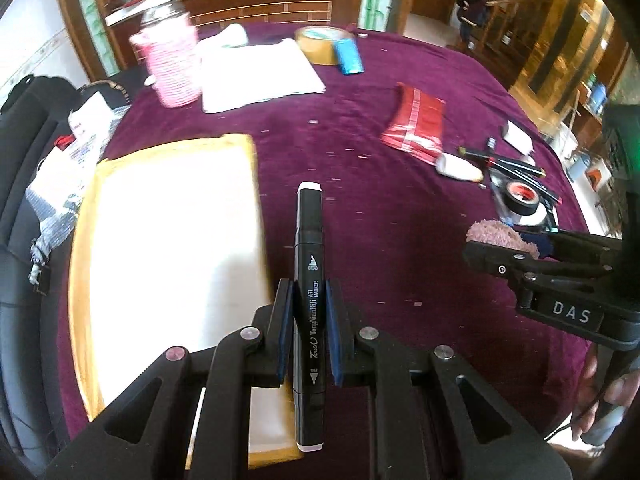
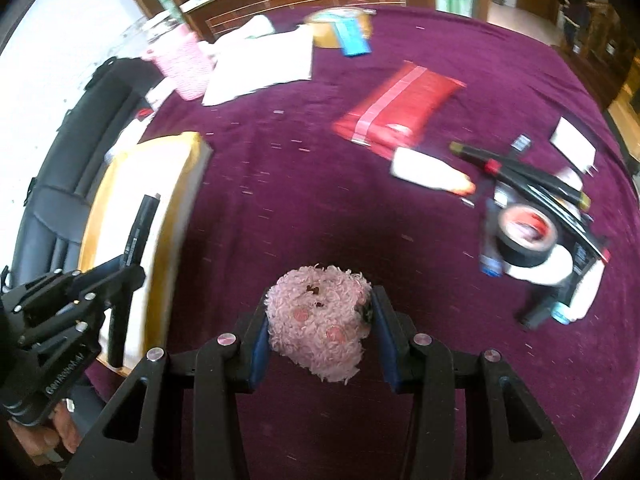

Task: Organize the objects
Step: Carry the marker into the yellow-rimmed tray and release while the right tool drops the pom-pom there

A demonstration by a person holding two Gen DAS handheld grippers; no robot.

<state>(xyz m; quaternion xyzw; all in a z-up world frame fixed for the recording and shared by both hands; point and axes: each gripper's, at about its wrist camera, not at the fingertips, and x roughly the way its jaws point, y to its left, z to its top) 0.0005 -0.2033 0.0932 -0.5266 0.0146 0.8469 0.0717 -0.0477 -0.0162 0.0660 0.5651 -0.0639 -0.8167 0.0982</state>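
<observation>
Black art marker — white-tipped, upright in left claw.

Bright daylight, source off-frame. White tray blown out with glare in both views. Motion blur smears the pink basket, red pouch and far clutter. Heavy fisheye bending, dark vignette at corners. Marker stays sharp.
</observation>
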